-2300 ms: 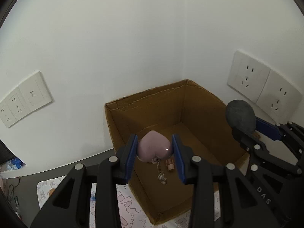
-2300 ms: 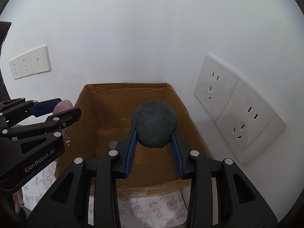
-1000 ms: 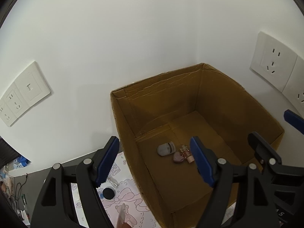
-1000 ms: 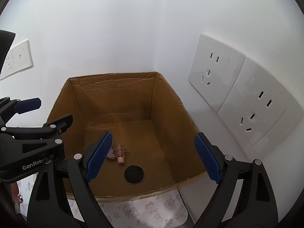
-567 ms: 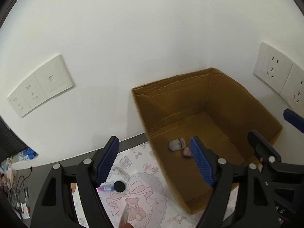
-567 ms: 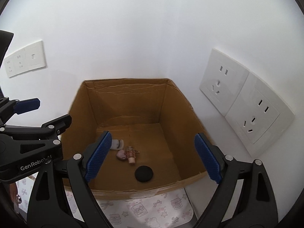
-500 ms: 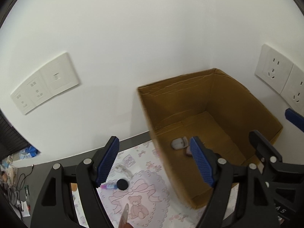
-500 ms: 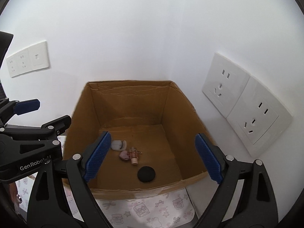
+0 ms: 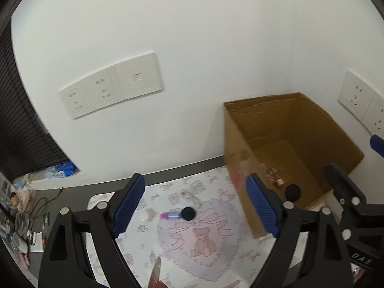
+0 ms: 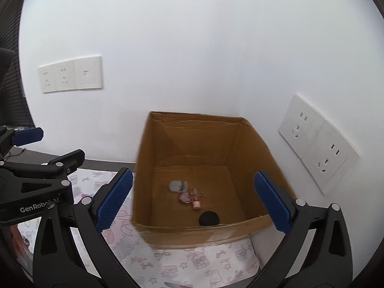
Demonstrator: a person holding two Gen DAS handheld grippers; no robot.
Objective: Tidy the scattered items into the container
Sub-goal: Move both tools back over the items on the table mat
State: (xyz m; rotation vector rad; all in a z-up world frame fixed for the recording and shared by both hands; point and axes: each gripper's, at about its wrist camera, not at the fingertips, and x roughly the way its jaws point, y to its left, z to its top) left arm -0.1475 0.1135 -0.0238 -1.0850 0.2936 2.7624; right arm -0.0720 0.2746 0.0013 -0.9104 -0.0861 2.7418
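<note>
Cardboard box (image 10: 211, 230) holds black puck (image 10: 209, 218), pink heart charm (image 10: 184, 198), grey case (image 10: 176, 186). Left gripper (image 9: 195, 206) and right gripper (image 10: 190, 201) fingers spread, just opening wider, nothing between them.

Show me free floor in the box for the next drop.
Cardboard box: back half and right side of the floor lie bare. Crowded front-left: grey case, pink heart, small bottle, black disc by the front wall.

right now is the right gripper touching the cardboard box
Apart. In the right wrist view the right gripper hangs open above the cardboard box, empty, clear of its walls.
</note>
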